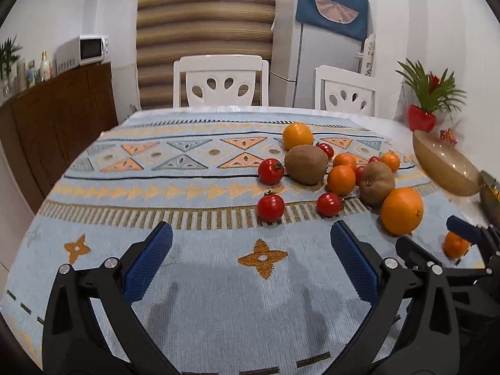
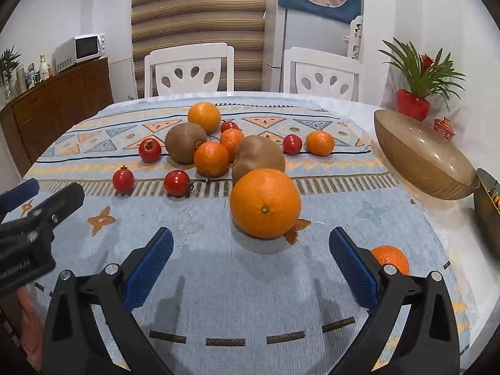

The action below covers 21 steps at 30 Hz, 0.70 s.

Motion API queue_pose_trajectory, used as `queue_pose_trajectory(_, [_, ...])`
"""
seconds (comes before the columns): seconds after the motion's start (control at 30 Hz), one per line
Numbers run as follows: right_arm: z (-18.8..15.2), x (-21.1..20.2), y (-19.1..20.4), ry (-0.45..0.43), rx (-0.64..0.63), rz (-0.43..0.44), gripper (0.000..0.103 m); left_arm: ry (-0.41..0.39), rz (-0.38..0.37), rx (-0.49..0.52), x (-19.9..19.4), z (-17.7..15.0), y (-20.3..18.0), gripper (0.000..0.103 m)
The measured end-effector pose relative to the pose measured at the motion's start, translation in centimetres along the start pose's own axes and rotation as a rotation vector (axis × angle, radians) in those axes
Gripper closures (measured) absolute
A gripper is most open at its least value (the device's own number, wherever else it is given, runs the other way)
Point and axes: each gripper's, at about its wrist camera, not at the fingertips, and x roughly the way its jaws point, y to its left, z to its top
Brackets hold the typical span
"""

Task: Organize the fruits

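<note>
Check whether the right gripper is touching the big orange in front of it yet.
Apart. In the right wrist view, bare tablecloth shows between the open right gripper and the big orange, which sits ahead of both fingertips, untouched.

A large orange sits nearest on the table, stem scar facing forward, touching a brown kiwi behind it. A second kiwi lies farther left, with another orange behind it. Two mandarins crowd between the kiwis, a third mandarin sits apart to the right, and a fourth lies alone near the front right. Red tomatoes are scattered around the cluster. A ribbed amber glass bowl stands to the right.
</note>
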Motion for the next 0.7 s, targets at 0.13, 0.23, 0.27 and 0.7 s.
queue_pose_trajectory(0.13, [0.1,0.3,0.4,0.010,-0.015,-0.043,0.005,-0.007,0.035,0.035,0.0,-0.1,-0.7,0.003])
queue_pose_trajectory(0.23, [0.0,0.3,0.7,0.008,-0.028,-0.060,0.005,-0.015,0.040,0.050,-0.2,-0.2,-0.8,0.003])
queue_pose_trajectory(0.27, [-0.1,0.4,0.7,0.007,-0.031,-0.064,0.005,-0.013,0.039,0.053,-0.1,-0.2,-0.9,0.003])
queue_pose_trajectory(0.7, [-0.2,0.5,0.8,0.006,-0.041,-0.095,0.005,-0.006,0.070,0.058,-0.2,-0.5,-1.3,0.003])
